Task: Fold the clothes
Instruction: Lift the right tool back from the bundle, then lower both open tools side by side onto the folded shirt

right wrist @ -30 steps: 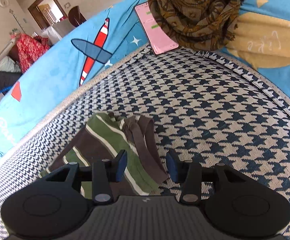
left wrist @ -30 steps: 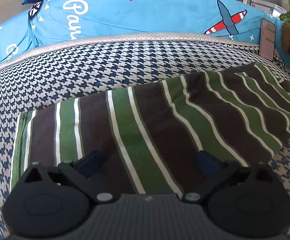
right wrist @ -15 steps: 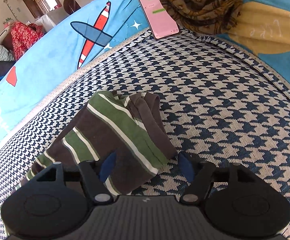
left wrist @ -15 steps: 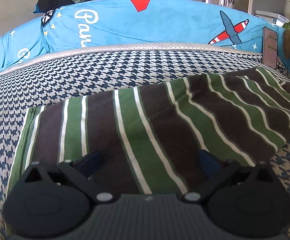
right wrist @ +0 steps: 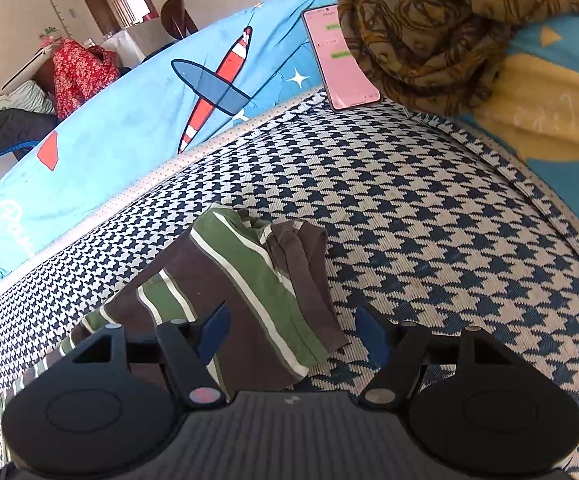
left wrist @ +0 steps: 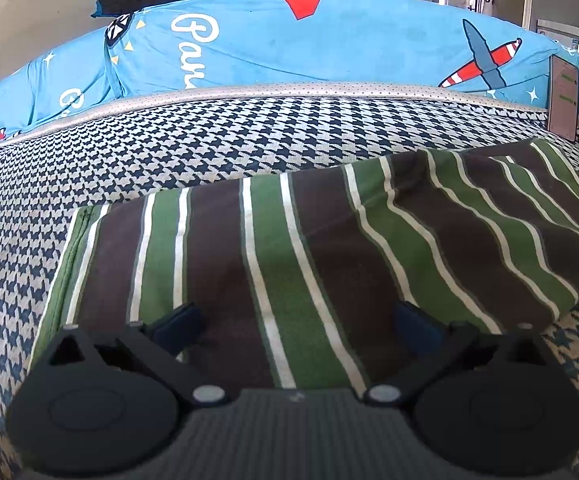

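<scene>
A folded green, brown and white striped garment (left wrist: pixel 329 248) lies flat on the houndstooth cushion (left wrist: pixel 169 148).

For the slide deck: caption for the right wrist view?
Open right gripper over the end of a folded striped shirt on a houndstooth cushion.

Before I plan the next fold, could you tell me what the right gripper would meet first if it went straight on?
Probably the striped shirt: the open right gripper straddles its bunched end, though depth is hard to judge.

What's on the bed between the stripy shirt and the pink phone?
Nothing: in the right wrist view only bare checked cover lies between the shirt and the phone.
</scene>
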The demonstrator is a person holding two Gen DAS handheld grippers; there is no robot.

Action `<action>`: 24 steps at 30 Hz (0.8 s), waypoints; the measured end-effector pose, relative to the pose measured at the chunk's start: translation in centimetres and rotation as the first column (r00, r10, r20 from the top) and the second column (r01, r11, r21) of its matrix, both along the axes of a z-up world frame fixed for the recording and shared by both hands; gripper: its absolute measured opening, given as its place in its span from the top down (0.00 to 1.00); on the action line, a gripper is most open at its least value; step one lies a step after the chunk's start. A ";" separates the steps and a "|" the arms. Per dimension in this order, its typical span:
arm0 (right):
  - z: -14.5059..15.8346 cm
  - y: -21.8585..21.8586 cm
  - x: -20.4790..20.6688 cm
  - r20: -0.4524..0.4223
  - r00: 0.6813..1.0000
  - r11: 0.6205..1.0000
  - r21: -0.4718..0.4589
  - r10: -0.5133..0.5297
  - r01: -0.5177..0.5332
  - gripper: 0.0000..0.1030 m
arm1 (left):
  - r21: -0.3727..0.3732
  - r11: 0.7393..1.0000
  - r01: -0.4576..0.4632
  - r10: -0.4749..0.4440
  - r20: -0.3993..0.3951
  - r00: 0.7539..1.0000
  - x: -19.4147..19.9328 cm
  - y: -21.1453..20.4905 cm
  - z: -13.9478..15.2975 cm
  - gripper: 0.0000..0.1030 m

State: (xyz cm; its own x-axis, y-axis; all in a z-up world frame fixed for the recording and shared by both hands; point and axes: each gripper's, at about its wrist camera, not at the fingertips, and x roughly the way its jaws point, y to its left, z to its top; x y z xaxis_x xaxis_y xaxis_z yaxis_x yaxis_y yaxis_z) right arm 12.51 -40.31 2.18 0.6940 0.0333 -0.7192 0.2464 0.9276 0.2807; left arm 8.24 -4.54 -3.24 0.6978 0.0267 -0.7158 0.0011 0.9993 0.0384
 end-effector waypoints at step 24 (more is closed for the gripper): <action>-1.5 6.4 6.0 0.073 0.981 0.972 -0.171 0.177 -0.163 0.84 | -0.099 0.990 -0.095 0.096 0.003 0.995 9.5 0.9 0.5 0.32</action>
